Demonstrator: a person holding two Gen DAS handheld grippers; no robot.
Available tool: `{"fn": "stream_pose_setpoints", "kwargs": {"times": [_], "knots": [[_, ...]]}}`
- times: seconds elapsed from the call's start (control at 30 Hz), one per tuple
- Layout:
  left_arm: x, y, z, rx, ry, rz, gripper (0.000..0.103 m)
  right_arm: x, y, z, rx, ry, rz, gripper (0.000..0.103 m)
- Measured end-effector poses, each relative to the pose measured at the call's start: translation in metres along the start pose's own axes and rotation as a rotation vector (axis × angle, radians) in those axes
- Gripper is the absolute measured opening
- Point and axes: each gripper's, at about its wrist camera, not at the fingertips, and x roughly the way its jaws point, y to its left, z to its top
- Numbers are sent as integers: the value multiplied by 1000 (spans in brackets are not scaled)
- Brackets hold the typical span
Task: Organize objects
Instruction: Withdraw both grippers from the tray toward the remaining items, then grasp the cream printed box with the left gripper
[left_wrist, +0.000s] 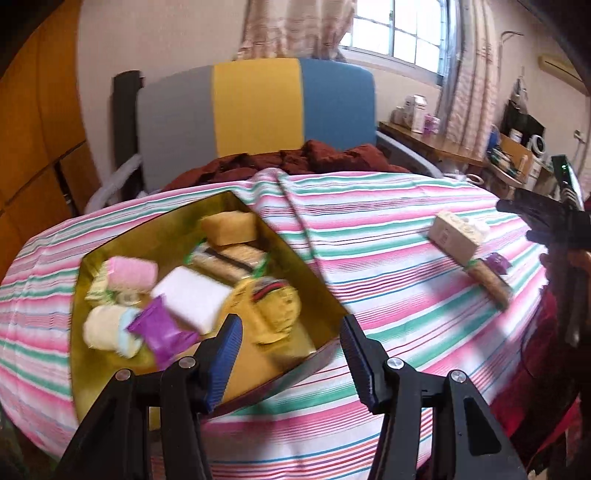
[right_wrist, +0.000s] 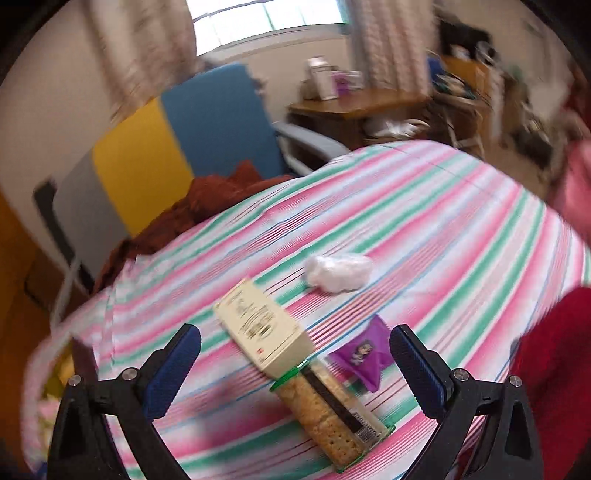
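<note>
**Both tongs open over the striped bed**

Left tongs (left_wrist: 291, 343) of mine hang spread wide and empty above the near corner of the gold box (left_wrist: 328, 295), which rests on the striped bedspread (left_wrist: 388, 258). Inside it lie a purple packet (left_wrist: 162, 328), a white block (left_wrist: 192, 295), a pink roll (left_wrist: 133, 273), a tan block (left_wrist: 229, 229) and a cracker pack (left_wrist: 229, 258). My right tongs (right_wrist: 295, 369) are likewise parted, holding nothing, above the cream carton (right_wrist: 262, 328), which touches the end of the cracker sleeve (right_wrist: 332, 417). Just beside the sleeve sits a small purple pouch (right_wrist: 362, 354); a crumpled white wad (right_wrist: 340, 273) lies farther off on the bed.
</note>
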Motion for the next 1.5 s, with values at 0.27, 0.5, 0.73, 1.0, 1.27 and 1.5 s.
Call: {"fn": "stream_pose_setpoints", "kwargs": {"times": [0.27, 0.5, 0.73, 1.0, 1.27, 1.5], "knots": [[31, -52, 22, 77, 61, -148, 55, -5, -33, 3, 183, -20, 33, 103], [70, -94, 41, 81, 151, -257, 55, 0, -56, 2, 309, -2, 85, 103], [104, -134, 72, 67, 193, -333, 67, 3, -64, 1, 364, 9, 157, 103], [159, -186, 115, -7, 275, -426, 83, 3, -60, 2, 361, 13, 265, 103], [220, -226, 133, -93, 382, -393, 95, 5, -63, 3, 376, 15, 334, 103], [254, -247, 134, -79, 421, -322, 95, 11, -59, 2, 368, 43, 357, 103]]}}
